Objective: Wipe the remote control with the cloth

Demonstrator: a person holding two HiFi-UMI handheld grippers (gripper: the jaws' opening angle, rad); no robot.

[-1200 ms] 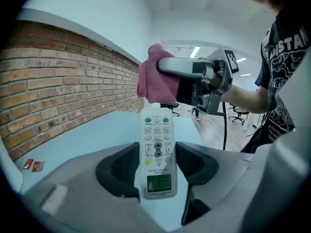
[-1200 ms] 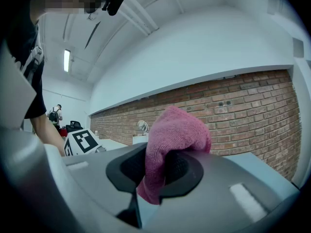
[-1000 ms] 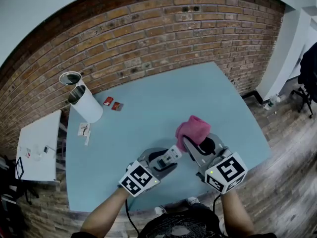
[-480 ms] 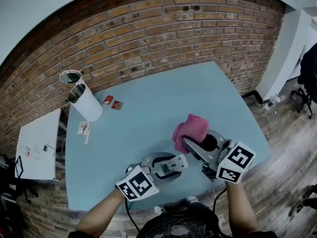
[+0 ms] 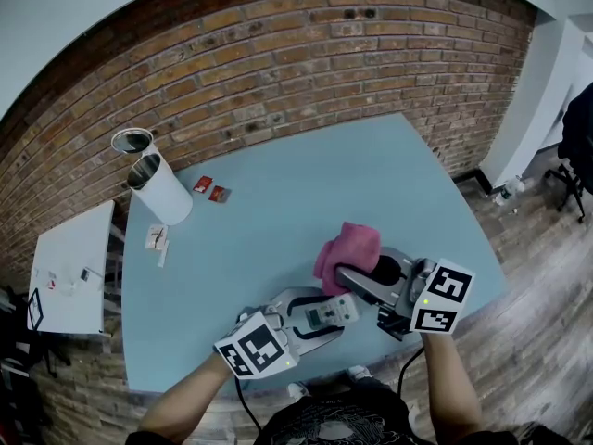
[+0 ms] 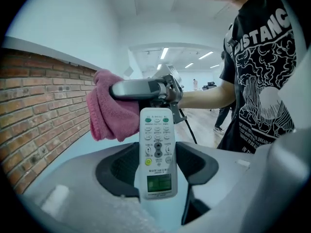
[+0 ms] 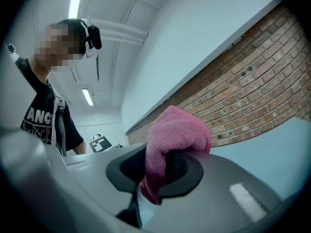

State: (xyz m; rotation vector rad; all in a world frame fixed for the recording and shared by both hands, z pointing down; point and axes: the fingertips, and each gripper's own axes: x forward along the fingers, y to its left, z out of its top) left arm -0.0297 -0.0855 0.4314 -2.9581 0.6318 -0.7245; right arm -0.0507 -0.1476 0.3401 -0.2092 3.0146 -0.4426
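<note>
My left gripper (image 5: pixel 326 315) is shut on a white remote control (image 5: pixel 332 312), held above the front of the light blue table (image 5: pixel 306 193). In the left gripper view the remote (image 6: pixel 157 154) stands between the jaws, buttons and small green screen facing the camera. My right gripper (image 5: pixel 350 276) is shut on a pink cloth (image 5: pixel 347 248), which bunches out past its jaws. The cloth (image 6: pixel 109 111) hangs just beyond the remote's far end; I cannot tell if they touch. In the right gripper view the cloth (image 7: pixel 175 140) fills the gap between the jaws.
Two white cylinders (image 5: pixel 159 193) stand at the table's back left, with small red packets (image 5: pixel 211 189) and a white card (image 5: pixel 157 240) nearby. A white side table (image 5: pixel 72 276) is at the left. A brick wall (image 5: pixel 278 54) runs behind the table.
The left gripper has drawn the remote toward me and turned it more sideways. The right gripper has rolled, and the cloth has shifted left, closer to the remote.
</note>
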